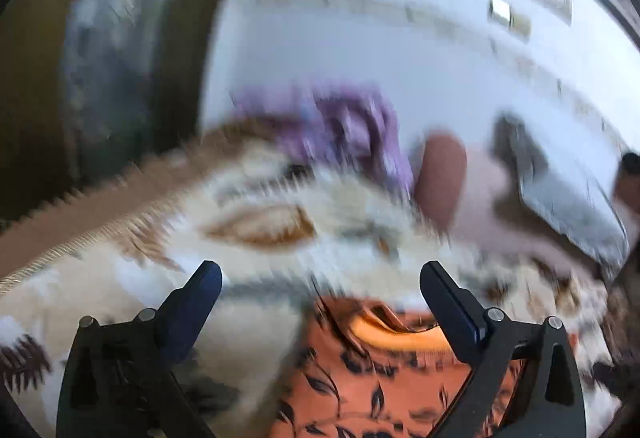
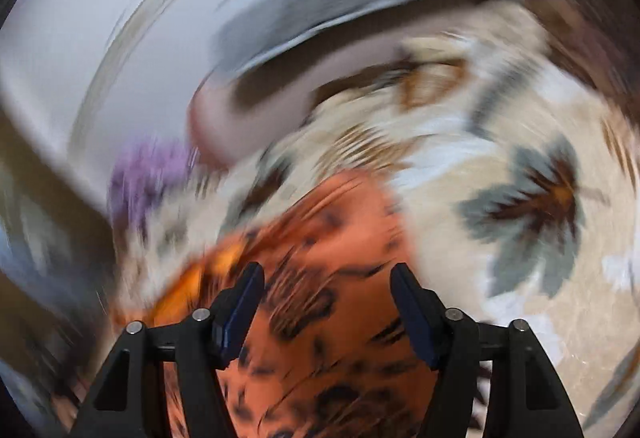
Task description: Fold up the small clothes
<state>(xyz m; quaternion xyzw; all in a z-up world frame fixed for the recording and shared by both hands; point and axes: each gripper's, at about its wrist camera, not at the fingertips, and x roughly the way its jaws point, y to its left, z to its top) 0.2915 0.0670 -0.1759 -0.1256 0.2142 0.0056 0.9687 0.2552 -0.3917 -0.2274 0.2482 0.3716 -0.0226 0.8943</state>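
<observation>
An orange garment with a dark leaf print (image 1: 360, 378) lies on a cream bedspread with brown and grey leaf patterns (image 1: 260, 226). My left gripper (image 1: 320, 274) stands wide open above the garment's upper edge, and its fingers touch no cloth. In the right wrist view the same orange garment (image 2: 320, 302) lies below my right gripper (image 2: 326, 278), whose jaws stand apart with the cloth seen between them, not pinched. Both views are smeared by motion.
A purple cloth (image 1: 352, 126) lies at the far side of the bedspread (image 2: 520, 206), also seen as purple cloth (image 2: 148, 170). A pinkish pillow (image 1: 444, 178) and a grey flat object (image 1: 568, 194) sit beyond. A white wall (image 1: 360, 18) rises behind.
</observation>
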